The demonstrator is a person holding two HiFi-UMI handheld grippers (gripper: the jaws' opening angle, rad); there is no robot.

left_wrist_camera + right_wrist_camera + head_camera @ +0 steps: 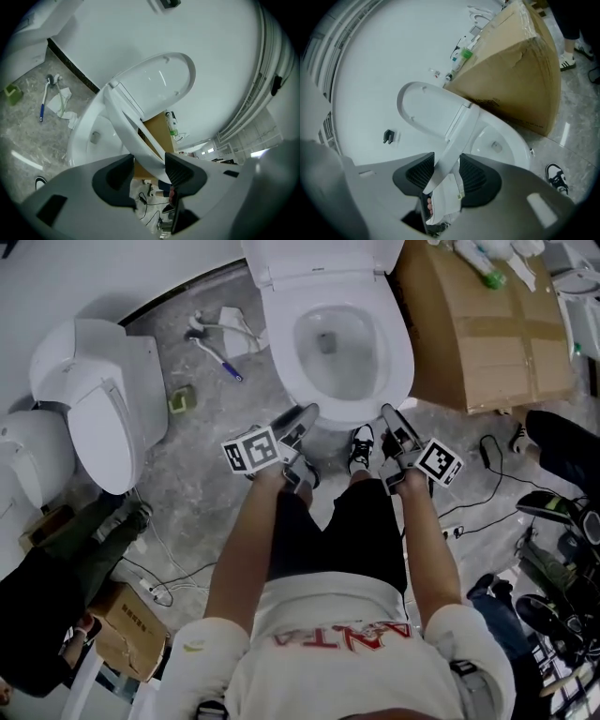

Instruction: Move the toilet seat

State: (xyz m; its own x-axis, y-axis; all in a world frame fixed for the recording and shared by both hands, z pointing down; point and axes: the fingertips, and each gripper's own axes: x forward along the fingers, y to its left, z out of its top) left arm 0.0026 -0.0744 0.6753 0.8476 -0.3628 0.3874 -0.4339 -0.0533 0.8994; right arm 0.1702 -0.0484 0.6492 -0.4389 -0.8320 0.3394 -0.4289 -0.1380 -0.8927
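Toilet seat (342,416), in the head view, lies over the white bowl (336,348). The left gripper (302,418) and right gripper (392,418) hold its front edge, one to each side. A cardboard box (487,334) stands just beside the toilet.

In the left gripper view the seat (124,126) slants up off the bowl, with the lid (159,82) upright behind it. The jaws are closed on the seat's rim.

In the right gripper view the ribbed pads (472,177) press both faces of the raised seat (457,136), with the jaws partly apart around it.

The white toilet seat (453,143) is tilted partway up, front edge raised.
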